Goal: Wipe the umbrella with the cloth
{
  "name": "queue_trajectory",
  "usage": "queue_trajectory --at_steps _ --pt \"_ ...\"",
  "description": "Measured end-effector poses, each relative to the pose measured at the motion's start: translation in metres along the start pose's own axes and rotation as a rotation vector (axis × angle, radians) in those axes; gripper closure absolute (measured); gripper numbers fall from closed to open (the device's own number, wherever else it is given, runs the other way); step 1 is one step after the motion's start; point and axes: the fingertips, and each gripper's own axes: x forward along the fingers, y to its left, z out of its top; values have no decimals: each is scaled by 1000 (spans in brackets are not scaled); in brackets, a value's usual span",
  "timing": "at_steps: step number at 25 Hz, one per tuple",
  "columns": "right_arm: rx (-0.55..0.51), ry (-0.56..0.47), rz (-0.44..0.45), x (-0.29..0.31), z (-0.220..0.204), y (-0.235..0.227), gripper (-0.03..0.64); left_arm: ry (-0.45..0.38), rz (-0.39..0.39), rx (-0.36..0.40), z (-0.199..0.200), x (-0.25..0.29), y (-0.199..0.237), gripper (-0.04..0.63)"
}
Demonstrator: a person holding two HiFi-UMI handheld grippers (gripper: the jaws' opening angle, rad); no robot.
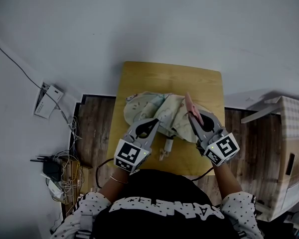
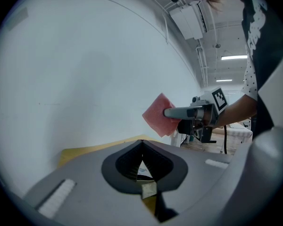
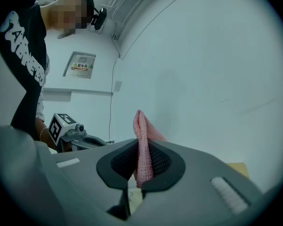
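Observation:
A folded umbrella (image 1: pixel 148 106) with pale patterned fabric lies on the small wooden table (image 1: pixel 139 73), its handle (image 1: pixel 167 149) pointing toward me. My right gripper (image 1: pixel 190 113) is shut on a pink cloth (image 1: pixel 191 102) and hovers over the umbrella's right side. In the right gripper view the cloth (image 3: pixel 142 126) stands upright between the pads. My left gripper (image 1: pixel 157 120) is over the umbrella's middle, jaws shut, with nothing seen sticking out past its tips (image 2: pixel 141 141). The left gripper view shows the right gripper (image 2: pixel 166 112) holding the cloth (image 2: pixel 155 115) in the air.
A cardboard box (image 1: pixel 289 153) stands on the wooden floor at the right. Cables and a router (image 1: pixel 55 171) lie at the left, with a white device (image 1: pixel 47 101) near the wall. A pale wall rises behind the table.

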Motion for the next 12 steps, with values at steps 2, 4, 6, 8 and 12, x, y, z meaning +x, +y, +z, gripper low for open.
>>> queue_trajectory --at_steps 2,4,6,8,12 --pt "4 1 0 2 -1 1 586 -1 2 1 0 -1 1 594" --pt "8 1 -3 3 -2 1 586 -3 4 1 -1 -2 4 594" --pt "7 3 -5 4 -2 0 586 -5 6 -1 -1 -2 6 594" --pt "7 6 -7 4 -2 0 586 -6 6 -2 0 -2 7 594" --pt "8 10 -13 4 -2 -1 586 -9 3 -4 1 -1 8 594"
